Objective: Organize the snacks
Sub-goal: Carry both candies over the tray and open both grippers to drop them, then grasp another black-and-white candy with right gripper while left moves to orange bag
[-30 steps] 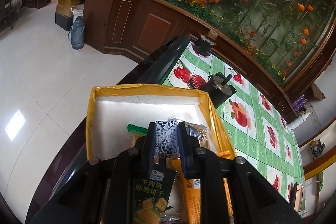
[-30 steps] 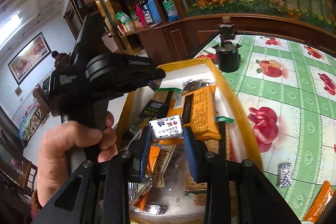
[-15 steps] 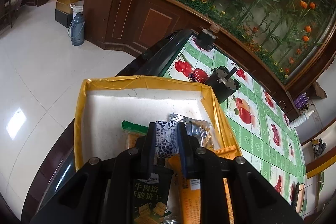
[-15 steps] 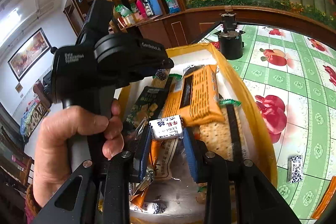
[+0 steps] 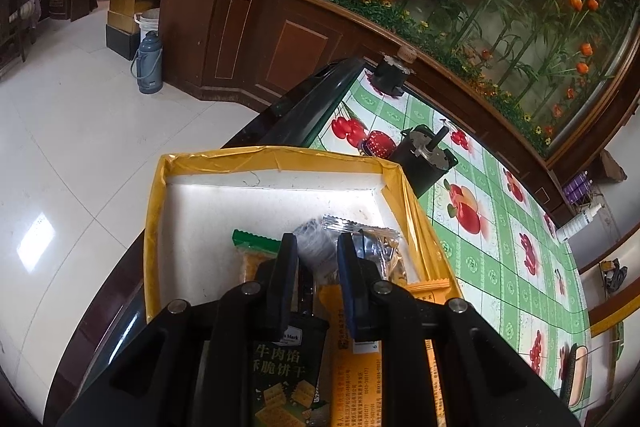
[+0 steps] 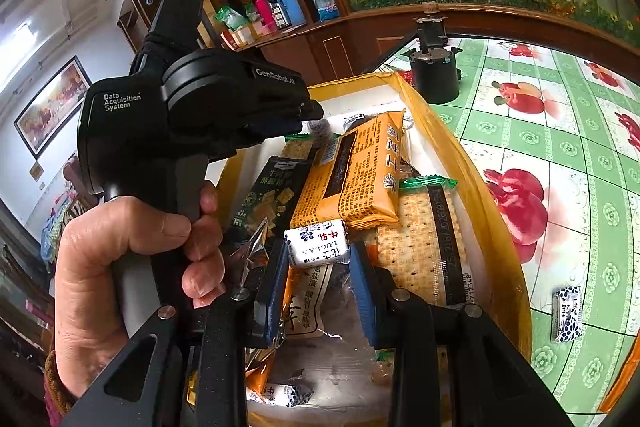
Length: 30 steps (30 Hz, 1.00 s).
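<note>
Candy [image 5: 316, 254] in left gripper [image 5: 313, 242]: now blurred

One box [image 6: 472, 163] holds two orange packs [image 6: 356, 175], one dark-green pack [image 6: 264, 203] and two cracker packs [image 6: 424, 251]; three white candies [image 6: 318, 243]; two black motors [image 6: 434, 75].

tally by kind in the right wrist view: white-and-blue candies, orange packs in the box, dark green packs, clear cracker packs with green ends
white-and-blue candies: 4
orange packs in the box: 1
dark green packs: 1
clear cracker packs with green ends: 2
total: 8
</note>
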### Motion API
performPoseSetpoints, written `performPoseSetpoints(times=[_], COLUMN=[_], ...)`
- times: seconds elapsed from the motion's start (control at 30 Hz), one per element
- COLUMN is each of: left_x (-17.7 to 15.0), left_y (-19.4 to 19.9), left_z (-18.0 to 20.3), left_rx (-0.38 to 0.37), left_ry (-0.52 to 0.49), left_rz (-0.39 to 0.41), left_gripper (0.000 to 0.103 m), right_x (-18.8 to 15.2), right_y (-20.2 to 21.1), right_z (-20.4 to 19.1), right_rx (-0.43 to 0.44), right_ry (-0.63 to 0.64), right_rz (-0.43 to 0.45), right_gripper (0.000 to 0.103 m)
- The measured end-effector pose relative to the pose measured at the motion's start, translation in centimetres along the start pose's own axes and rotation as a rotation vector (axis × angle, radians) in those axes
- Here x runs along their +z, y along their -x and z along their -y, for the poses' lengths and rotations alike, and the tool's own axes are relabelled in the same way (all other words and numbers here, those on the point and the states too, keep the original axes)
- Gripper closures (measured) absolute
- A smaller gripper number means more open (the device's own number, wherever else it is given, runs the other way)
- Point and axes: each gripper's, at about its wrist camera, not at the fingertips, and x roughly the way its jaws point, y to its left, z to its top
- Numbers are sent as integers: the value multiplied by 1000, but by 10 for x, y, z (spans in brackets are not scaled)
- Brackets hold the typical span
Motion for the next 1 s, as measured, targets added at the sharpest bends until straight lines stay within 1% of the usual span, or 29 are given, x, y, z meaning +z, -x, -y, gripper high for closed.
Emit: performPoseSetpoints(times=[0.3,0.47,0.5,0.63,0.83,0.9,1.0], left_x=[0,0,0,0,3,3,4], left_y=[2,2,2,4,9,10,12], left_z=[1,1,1,1,-2,-2,-2], left_rx=[3,3,4,4,1,2,-3], left_ry=[1,-3,-4,0,14,11,13], left_rz=[7,11,11,17,31,34,40], left_gripper=[84,82,80,64,54,52,46], right_x=[0,-1,-1,0,1,1,3], right_y=[2,3,3,3,6,8,12], right_z=[2,2,2,3,6,7,7], right_rx=[1,2,1,5,14,19,24], right_ry=[-10,-9,-9,-7,-15,-17,-18], right_rz=[2,2,2,0,-2,0,8], right_gripper=[68,68,68,68,68,68,68])
